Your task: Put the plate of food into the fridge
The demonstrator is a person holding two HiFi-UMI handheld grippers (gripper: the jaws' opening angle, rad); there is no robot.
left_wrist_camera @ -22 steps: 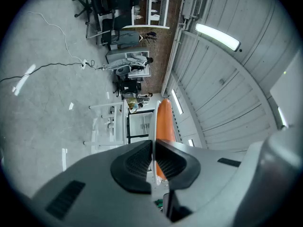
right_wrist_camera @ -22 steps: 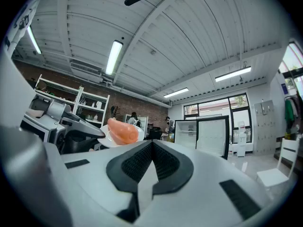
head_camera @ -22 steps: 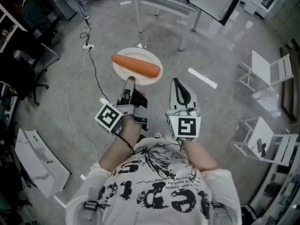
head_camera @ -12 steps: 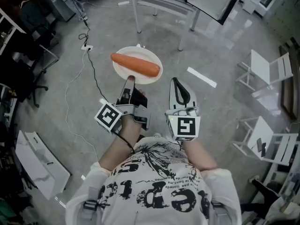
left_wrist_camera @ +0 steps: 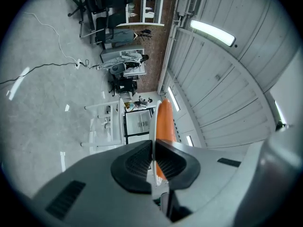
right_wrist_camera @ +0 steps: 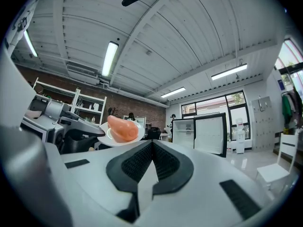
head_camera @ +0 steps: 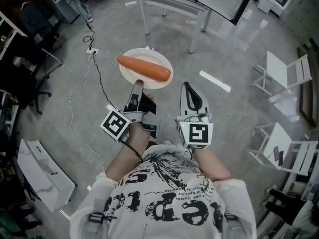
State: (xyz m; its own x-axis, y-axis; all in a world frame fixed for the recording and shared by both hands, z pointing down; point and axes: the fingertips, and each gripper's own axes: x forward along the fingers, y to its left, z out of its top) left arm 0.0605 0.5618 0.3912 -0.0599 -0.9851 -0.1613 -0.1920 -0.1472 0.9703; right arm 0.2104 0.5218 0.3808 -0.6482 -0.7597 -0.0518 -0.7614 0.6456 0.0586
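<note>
Over grey floor [head_camera: 239, 118], left gripper [head_camera: 138, 84] apparently pinches plate [head_camera: 149, 55] by near rim.

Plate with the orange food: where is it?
Head view, middle: the plate hangs over the floor, its near rim pinched by the left gripper, beside the shut right gripper.
</note>
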